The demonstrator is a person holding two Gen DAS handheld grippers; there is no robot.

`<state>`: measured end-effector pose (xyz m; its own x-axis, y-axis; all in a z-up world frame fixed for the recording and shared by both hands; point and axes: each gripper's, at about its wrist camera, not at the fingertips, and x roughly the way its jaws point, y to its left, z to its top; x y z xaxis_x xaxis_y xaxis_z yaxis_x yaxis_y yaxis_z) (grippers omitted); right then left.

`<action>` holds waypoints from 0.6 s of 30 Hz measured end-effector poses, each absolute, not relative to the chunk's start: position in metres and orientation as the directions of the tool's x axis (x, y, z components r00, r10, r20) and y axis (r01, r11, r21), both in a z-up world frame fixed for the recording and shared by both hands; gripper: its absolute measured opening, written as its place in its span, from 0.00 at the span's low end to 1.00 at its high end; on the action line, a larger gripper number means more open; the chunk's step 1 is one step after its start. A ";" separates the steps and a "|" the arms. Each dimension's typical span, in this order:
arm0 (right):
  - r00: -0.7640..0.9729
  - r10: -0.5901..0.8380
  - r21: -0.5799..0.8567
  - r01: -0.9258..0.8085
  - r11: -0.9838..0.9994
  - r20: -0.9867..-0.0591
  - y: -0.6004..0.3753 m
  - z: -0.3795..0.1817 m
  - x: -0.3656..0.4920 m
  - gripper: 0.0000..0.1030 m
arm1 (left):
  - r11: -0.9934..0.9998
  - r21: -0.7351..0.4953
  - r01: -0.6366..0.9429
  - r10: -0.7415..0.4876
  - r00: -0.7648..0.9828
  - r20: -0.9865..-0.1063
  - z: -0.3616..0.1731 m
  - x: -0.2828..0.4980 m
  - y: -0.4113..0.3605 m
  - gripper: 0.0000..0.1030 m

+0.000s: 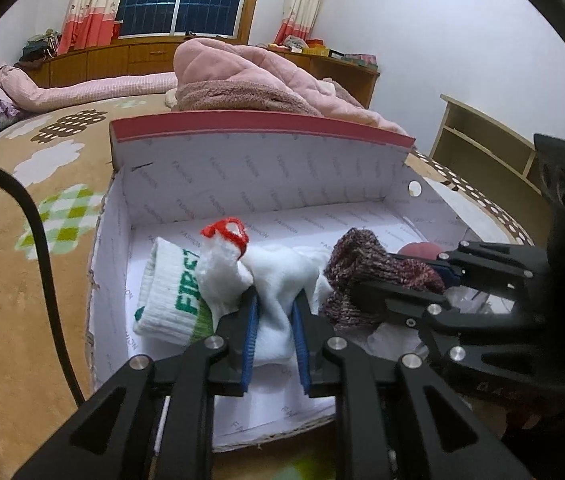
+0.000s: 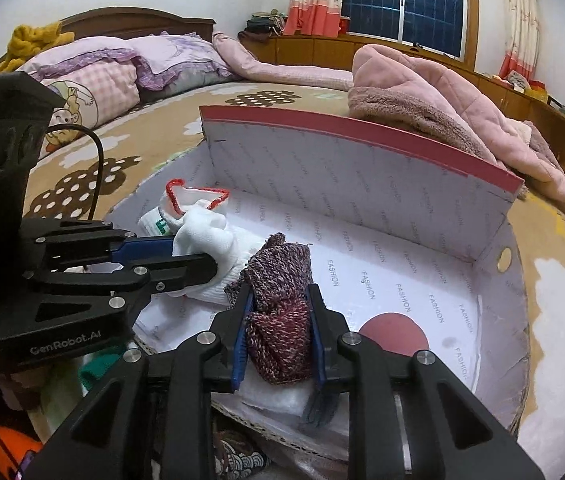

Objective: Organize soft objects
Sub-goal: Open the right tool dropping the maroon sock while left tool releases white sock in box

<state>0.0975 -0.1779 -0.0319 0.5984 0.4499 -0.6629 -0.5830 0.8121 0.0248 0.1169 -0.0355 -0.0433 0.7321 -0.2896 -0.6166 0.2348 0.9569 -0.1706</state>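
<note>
An open white shoe box (image 1: 242, 176) with a red-edged lid (image 2: 362, 136) lies on the bed. My left gripper (image 1: 276, 304) is shut on a white sock with a red cuff (image 1: 242, 268) inside the box; the gripper also shows in the right wrist view (image 2: 198, 260). A white sock with green lettering (image 1: 170, 292) lies at the box's left. My right gripper (image 2: 280, 300) is shut on a maroon knitted sock (image 2: 282, 320) over the box's middle; the sock also shows in the left wrist view (image 1: 362, 264), as does the gripper (image 1: 370, 276).
The box sits on a tan patterned blanket (image 1: 22, 240). A pink quilted jacket (image 2: 442, 96) lies behind the box. Pillows (image 2: 122, 68) lie at the bed's head. A wooden shelf (image 1: 486, 148) stands on the right. More soft items (image 2: 98, 372) lie at the near left.
</note>
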 end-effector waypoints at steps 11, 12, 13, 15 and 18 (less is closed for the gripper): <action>0.611 0.413 0.029 -0.537 0.843 -0.676 -0.180 -0.032 0.106 0.46 | 0.957 -0.145 0.253 -0.288 0.743 -0.605 -0.038 0.108 -0.039 0.45; 0.611 0.408 0.032 -0.530 0.847 -0.679 -0.182 -0.031 0.107 0.47 | 0.962 -0.124 0.242 -0.267 0.748 -0.608 -0.036 0.106 -0.041 0.51; 0.609 0.402 0.034 -0.523 0.852 -0.684 -0.183 -0.031 0.108 0.49 | 0.965 -0.116 0.237 -0.257 0.748 -0.612 -0.033 0.105 -0.043 0.53; 0.617 0.389 0.029 -0.510 0.860 -0.684 -0.184 -0.028 0.109 0.53 | 0.969 -0.128 0.211 -0.244 0.737 -0.630 -0.029 0.104 -0.043 0.62; 0.627 0.375 0.026 -0.493 0.870 -0.683 -0.188 -0.022 0.110 0.63 | 0.985 -0.128 0.114 -0.171 0.719 -0.674 -0.022 0.101 -0.040 0.77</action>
